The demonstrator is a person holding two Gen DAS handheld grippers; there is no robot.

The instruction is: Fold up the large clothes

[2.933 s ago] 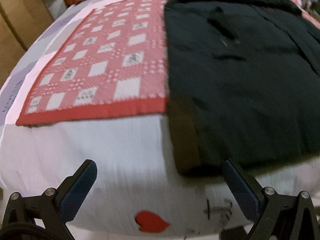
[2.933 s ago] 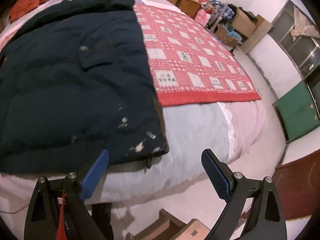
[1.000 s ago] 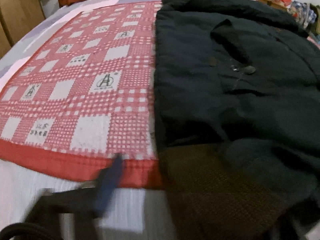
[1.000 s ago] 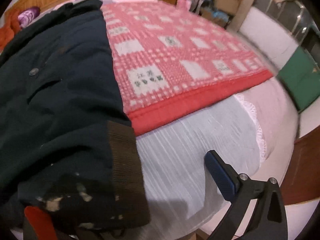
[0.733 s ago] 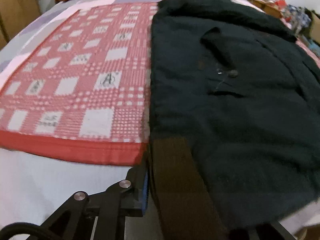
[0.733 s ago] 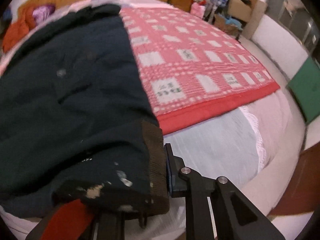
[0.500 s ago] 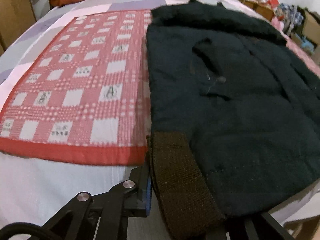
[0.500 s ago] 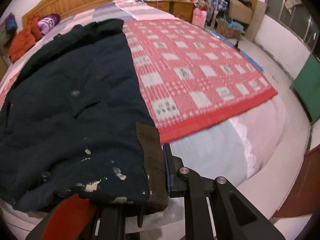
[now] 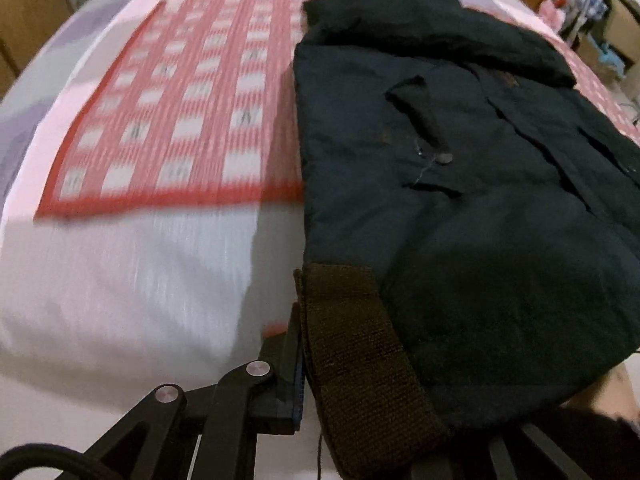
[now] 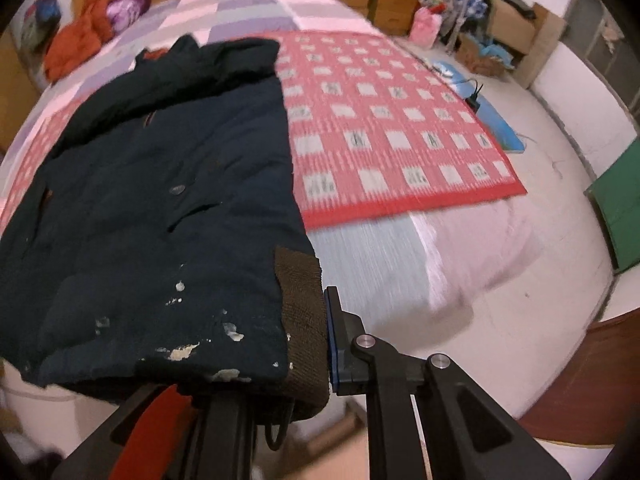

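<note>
The coat [image 9: 460, 208] lies flat along the middle of the bed [image 9: 120, 280], its hem at the foot edge, over a red mat [image 9: 180, 112]; the left gripper [image 9: 316, 400] is clamped on the brown ribbed band [image 9: 360, 360] at 1 hem corner, the right gripper [image 10: 308, 360] clamped on the other; padded, soft and probably heavy, it should sag between the 2 holds; the knit bands give firm, non-slip purchase.

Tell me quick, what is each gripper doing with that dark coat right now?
Left gripper: closed on the dark coat's brown knit hem corner.
Right gripper: closed on the coat's other brown hem corner.
</note>
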